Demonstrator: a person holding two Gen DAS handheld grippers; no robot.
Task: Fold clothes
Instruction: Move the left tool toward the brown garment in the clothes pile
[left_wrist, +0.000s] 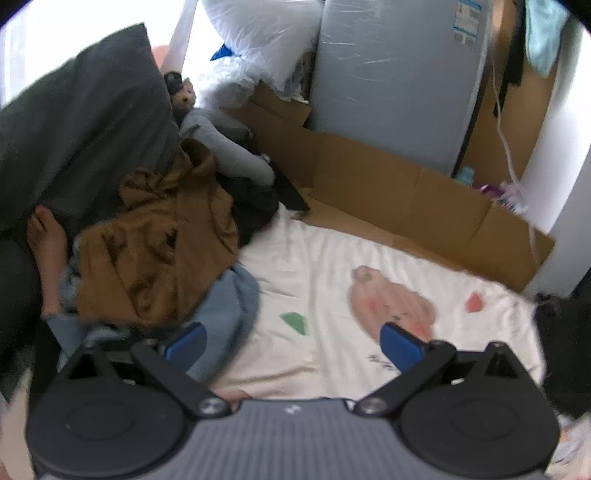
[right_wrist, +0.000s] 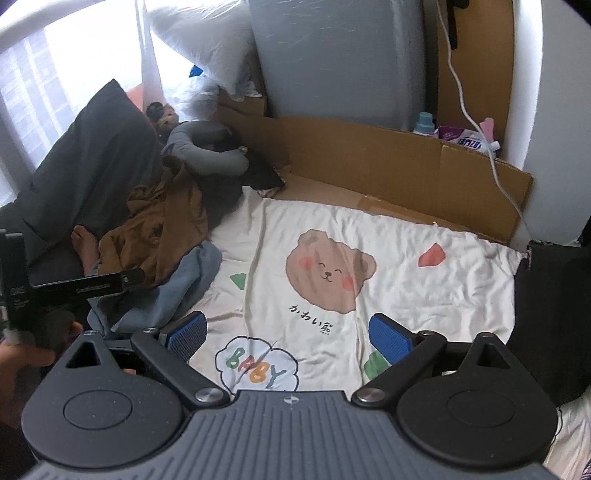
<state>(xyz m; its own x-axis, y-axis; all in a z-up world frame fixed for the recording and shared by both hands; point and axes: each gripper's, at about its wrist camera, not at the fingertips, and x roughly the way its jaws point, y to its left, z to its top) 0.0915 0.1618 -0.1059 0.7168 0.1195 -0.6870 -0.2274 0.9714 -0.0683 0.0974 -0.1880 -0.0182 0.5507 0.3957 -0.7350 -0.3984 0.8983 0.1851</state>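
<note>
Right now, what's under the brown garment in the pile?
A blue garment sticks out from under the brown garment, both lying on the white bear-print sheet. Whatever else lies beneath the brown one is covered.

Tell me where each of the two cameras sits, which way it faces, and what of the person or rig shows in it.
Left wrist: sits on the left gripper, open, facing forward over the white bear-print cloth toward the crumpled brown garment; a bare foot shows.
Right wrist: sits on the right gripper, open, facing the same cloth; a hand on the other black device shows at left.
Shared: cloth, brown garment, dark grey pillow, folded brown cardboard.
</note>
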